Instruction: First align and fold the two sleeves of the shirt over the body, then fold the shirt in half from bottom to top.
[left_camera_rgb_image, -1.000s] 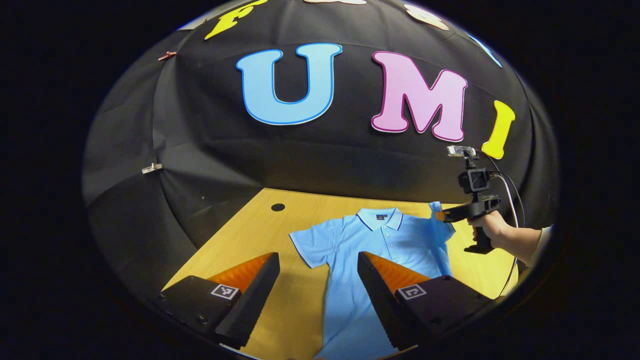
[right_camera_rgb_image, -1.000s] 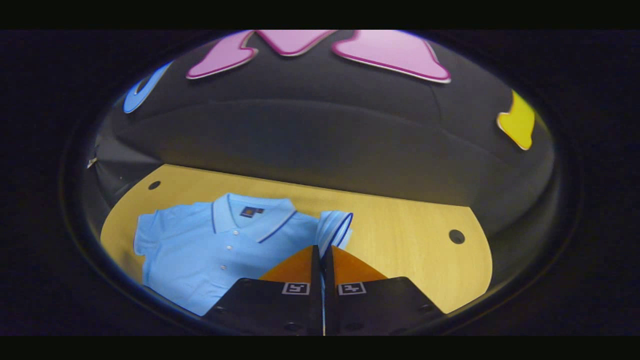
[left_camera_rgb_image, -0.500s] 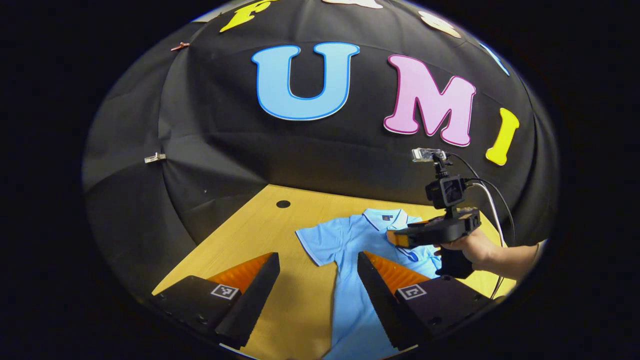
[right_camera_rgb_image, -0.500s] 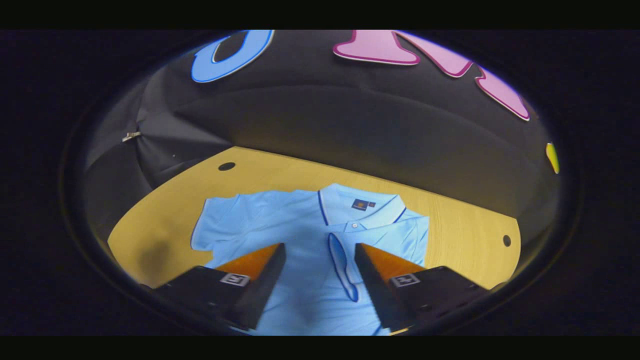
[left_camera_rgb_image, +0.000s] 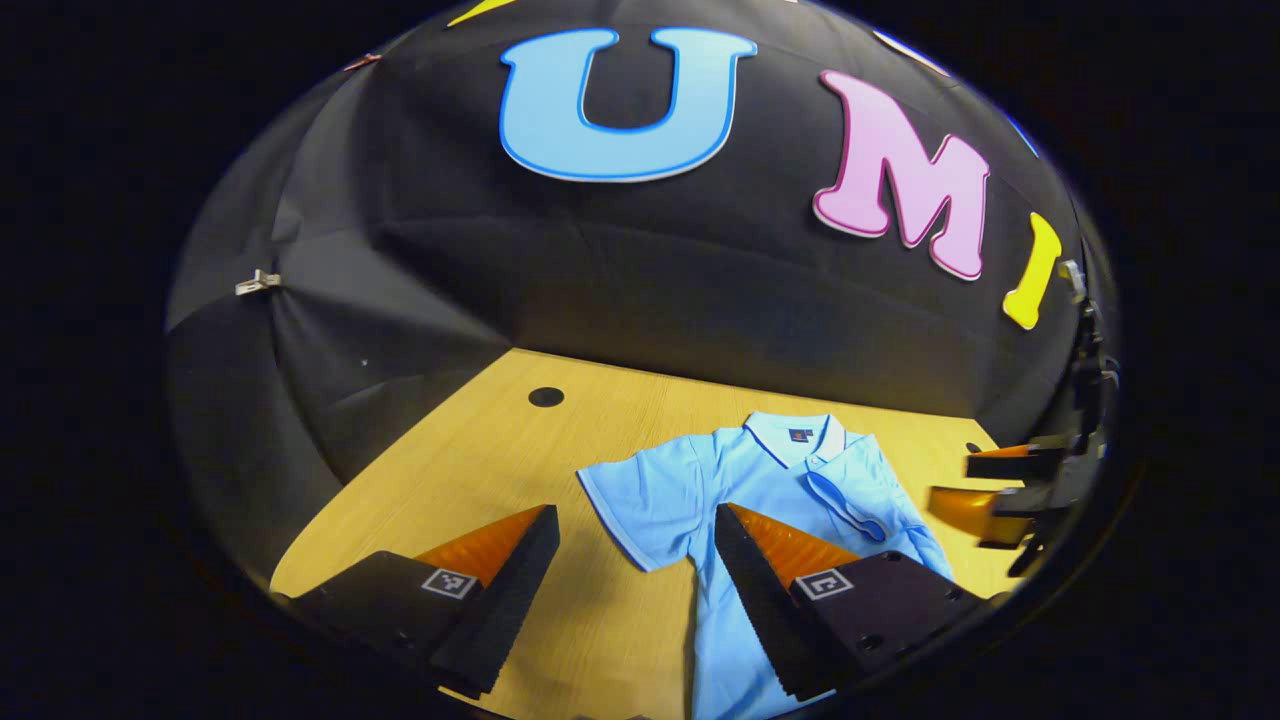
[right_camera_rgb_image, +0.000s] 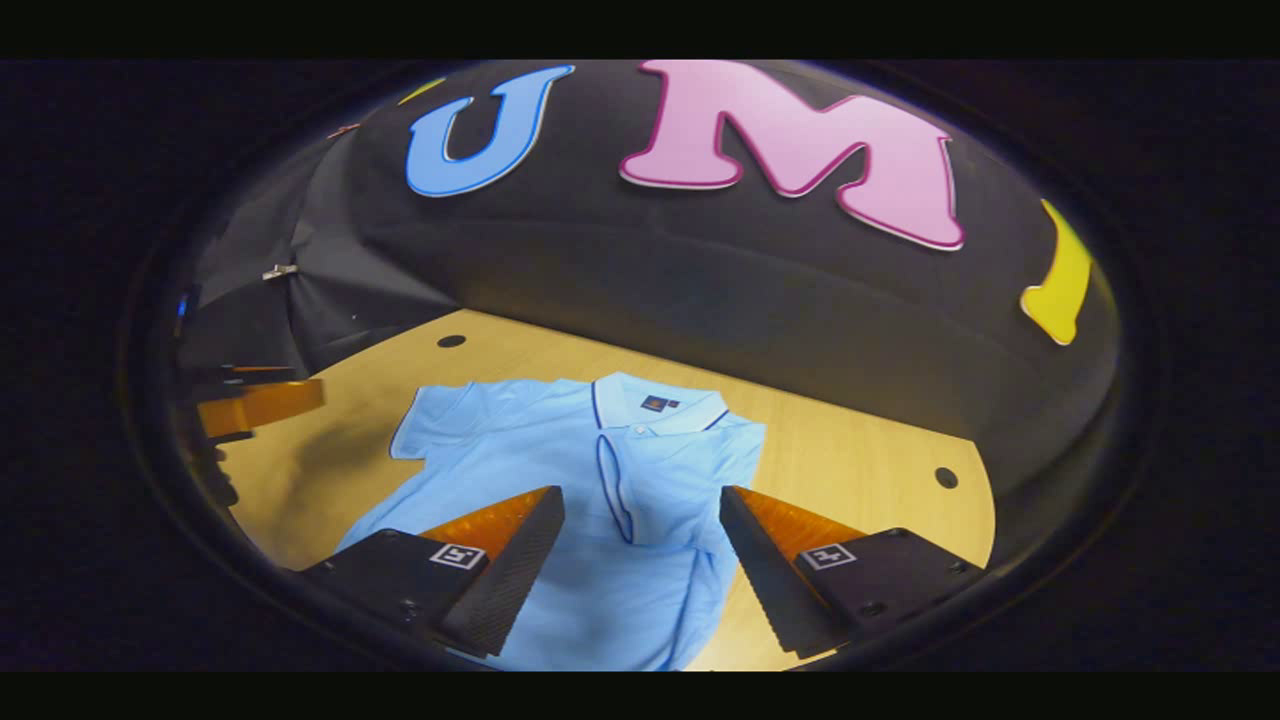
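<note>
Light-blue knit cotton, soft and limp: that is your short-sleeved polo shirt, lying flat on the pale wooden table, collar toward the booth wall. In the right gripper view it lies ahead of and between your right gripper's spread, empty fingers, with one sleeve already lying folded over the chest, its dark piping showing. In the left gripper view your left gripper is also released and empty; the unfolded sleeve lies just ahead of the gap between its fingers, spread out on the wood. The cloth looks light and floppy, so it will likely sag and crease when lifted. Pinch that sleeve at its piped cuff edge, where the hem gives some stiffness, and carry it low across the body to match the other.
</note>
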